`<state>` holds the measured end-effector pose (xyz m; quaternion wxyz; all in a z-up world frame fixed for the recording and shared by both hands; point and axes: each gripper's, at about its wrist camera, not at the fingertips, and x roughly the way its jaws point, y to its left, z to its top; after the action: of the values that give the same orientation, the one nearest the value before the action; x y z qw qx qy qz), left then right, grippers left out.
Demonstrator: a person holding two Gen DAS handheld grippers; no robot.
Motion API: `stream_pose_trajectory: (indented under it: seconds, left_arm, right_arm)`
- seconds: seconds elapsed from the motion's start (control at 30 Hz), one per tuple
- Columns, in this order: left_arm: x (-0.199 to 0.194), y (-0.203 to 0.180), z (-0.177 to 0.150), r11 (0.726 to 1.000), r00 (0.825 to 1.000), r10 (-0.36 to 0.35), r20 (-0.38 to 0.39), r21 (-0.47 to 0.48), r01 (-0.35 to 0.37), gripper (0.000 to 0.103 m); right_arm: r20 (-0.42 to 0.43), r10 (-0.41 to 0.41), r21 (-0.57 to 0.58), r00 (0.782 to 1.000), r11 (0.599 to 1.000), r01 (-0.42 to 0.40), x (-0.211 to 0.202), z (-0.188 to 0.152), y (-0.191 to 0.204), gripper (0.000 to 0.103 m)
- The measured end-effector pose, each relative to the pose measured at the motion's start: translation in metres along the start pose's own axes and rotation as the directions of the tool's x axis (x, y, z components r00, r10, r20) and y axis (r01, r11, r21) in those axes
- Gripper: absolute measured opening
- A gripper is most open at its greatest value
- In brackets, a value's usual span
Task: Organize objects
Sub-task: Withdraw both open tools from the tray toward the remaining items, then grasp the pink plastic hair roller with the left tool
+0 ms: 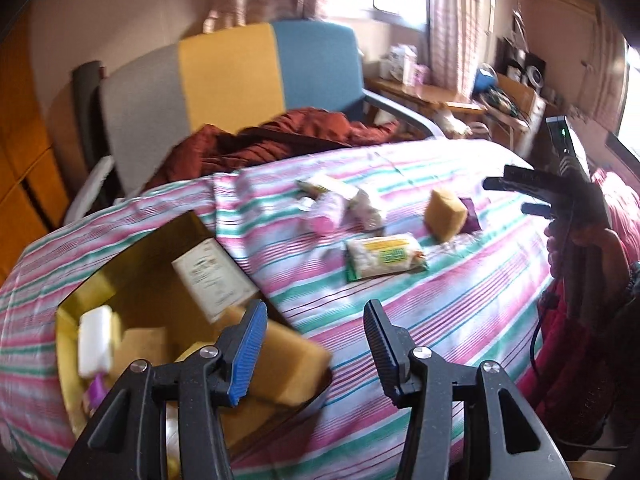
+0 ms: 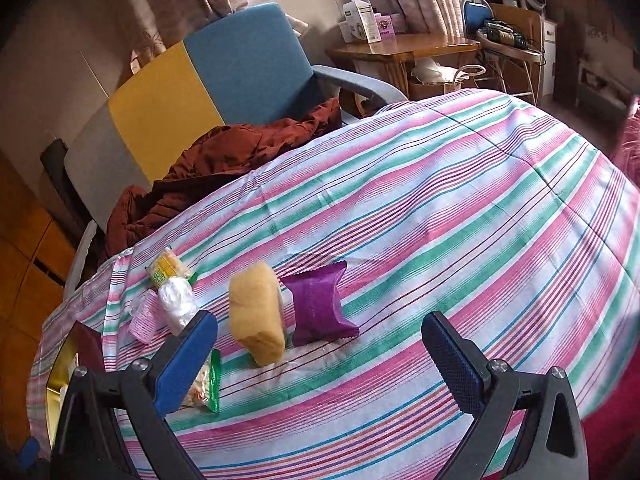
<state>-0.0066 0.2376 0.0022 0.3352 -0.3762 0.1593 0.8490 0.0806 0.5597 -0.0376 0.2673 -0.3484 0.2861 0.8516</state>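
Note:
My left gripper (image 1: 314,348) hangs open over the near corner of a cardboard box (image 1: 76,300) on the striped bed. A blurred yellow sponge (image 1: 288,372) lies just behind its blue left pad at the box's edge, clear of the other pad. The box holds a white carton (image 1: 216,280) and small packets. My right gripper (image 2: 320,360) (image 1: 506,196) stands wide open and empty, just short of a second yellow sponge (image 2: 256,316) (image 1: 446,212) and a purple packet (image 2: 320,304). A green-and-yellow snack bag (image 1: 384,258) lies mid-bed.
More small packets (image 2: 176,300) lie at the left of the bedspread (image 2: 440,220). Behind the bed stand an armchair (image 2: 208,80) with a rust-red jacket (image 2: 224,152) and a wooden desk (image 2: 400,48) with boxes. A person's hand (image 1: 580,240) holds the right gripper.

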Motion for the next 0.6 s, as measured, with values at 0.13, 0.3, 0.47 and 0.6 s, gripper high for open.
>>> stream_pose_trajectory:
  seconds: [0.13,0.3,0.47,0.6]
  left_arm:
    - [0.018,-0.011,0.016,1.000,0.999,-0.015,-0.039,0.021,0.016,0.051]
    - [0.045,-0.009,0.037,0.999,0.993,-0.044,-0.109,-0.012,0.043,0.051]
    - [0.076,-0.001,0.069,0.997,0.983,-0.054,-0.177,-0.062,0.044,0.051]
    - [0.108,0.007,0.090,0.991,0.970,-0.077,-0.231,-0.121,0.050,0.051]
  right_arm:
    - [-0.010,0.022,-0.014,1.000,1.000,-0.022,0.000,0.000,0.003,0.103]
    - [-0.025,0.076,-0.009,0.997,0.997,-0.076,0.000,-0.001,0.004,0.103]
    - [-0.010,0.137,-0.004,0.990,0.991,-0.137,-0.008,0.000,0.005,0.103]
    - [-0.010,0.168,-0.014,0.986,0.986,-0.169,-0.011,0.000,0.009,0.103]
